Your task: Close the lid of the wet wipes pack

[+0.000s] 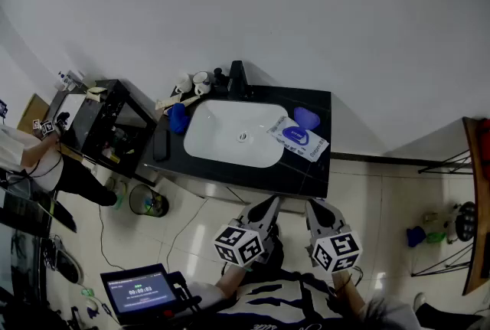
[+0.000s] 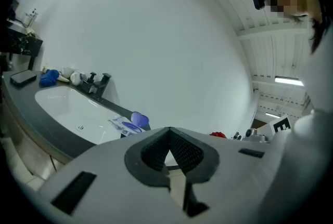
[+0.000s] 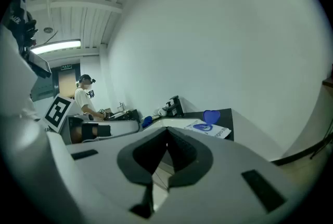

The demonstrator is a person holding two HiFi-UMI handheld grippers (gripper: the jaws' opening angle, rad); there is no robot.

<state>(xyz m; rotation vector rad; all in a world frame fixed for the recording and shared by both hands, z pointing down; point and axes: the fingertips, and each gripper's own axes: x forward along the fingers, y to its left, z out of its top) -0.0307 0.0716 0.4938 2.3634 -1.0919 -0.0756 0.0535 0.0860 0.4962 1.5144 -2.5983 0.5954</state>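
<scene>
The wet wipes pack [image 1: 297, 139] lies flat on the black counter [image 1: 306, 175], right of the white basin [image 1: 233, 133]. Its blue lid [image 1: 306, 118] stands open at the pack's far end. The pack [image 2: 123, 125] and its raised lid [image 2: 139, 119] show small in the left gripper view, and the pack [image 3: 209, 129] with its lid [image 3: 210, 115] shows in the right gripper view too. My left gripper [image 1: 269, 204] and right gripper [image 1: 312, 206] hang side by side in front of the counter, short of its near edge. The left gripper [image 2: 169, 132] and the right gripper [image 3: 166, 132] are both shut and hold nothing.
A black faucet [image 1: 236, 80], white cups [image 1: 191, 82], a blue cloth [image 1: 178, 118] and a flat black object [image 1: 161, 145] sit on the counter's back and left. A black cabinet [image 1: 107, 125], a person [image 1: 31, 156] and a bin [image 1: 147, 202] are at left. A tablet [image 1: 142, 290] is below.
</scene>
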